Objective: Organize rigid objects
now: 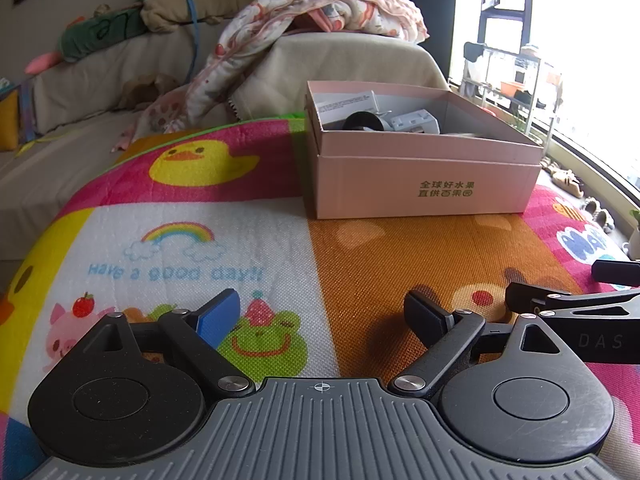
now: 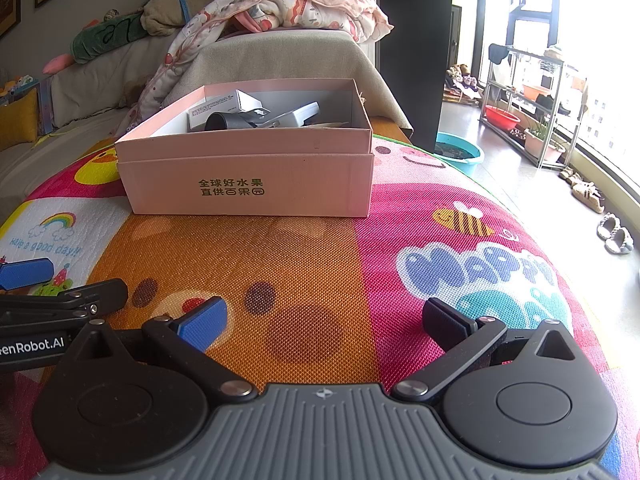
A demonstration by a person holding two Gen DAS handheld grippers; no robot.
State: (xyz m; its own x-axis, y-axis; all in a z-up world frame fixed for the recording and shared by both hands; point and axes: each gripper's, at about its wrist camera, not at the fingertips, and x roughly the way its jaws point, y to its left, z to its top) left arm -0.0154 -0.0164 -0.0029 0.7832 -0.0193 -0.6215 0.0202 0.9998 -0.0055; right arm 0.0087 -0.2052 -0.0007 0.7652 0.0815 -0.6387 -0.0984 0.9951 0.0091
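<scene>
A pink cardboard box [image 1: 424,182] [image 2: 248,184] stands on the colourful play mat [image 1: 200,208] [image 2: 440,216], ahead of both grippers. Inside it lie a black cylinder [image 1: 362,122] [image 2: 224,122], white boxes [image 1: 346,104] [image 2: 224,106] and a grey-white device [image 1: 414,123] [image 2: 300,114]. My left gripper [image 1: 322,312] hovers low over the mat, open, with nothing between its fingers. My right gripper [image 2: 324,318] is beside it to the right, also open and empty. Each gripper shows at the edge of the other's view.
A sofa [image 1: 100,72] with cushions, a plush toy and a patterned blanket [image 1: 320,4] lies behind the mat. To the right are a blue basin [image 2: 460,154], a metal rack [image 2: 528,104], shoes [image 2: 616,234] on the floor and a bright window.
</scene>
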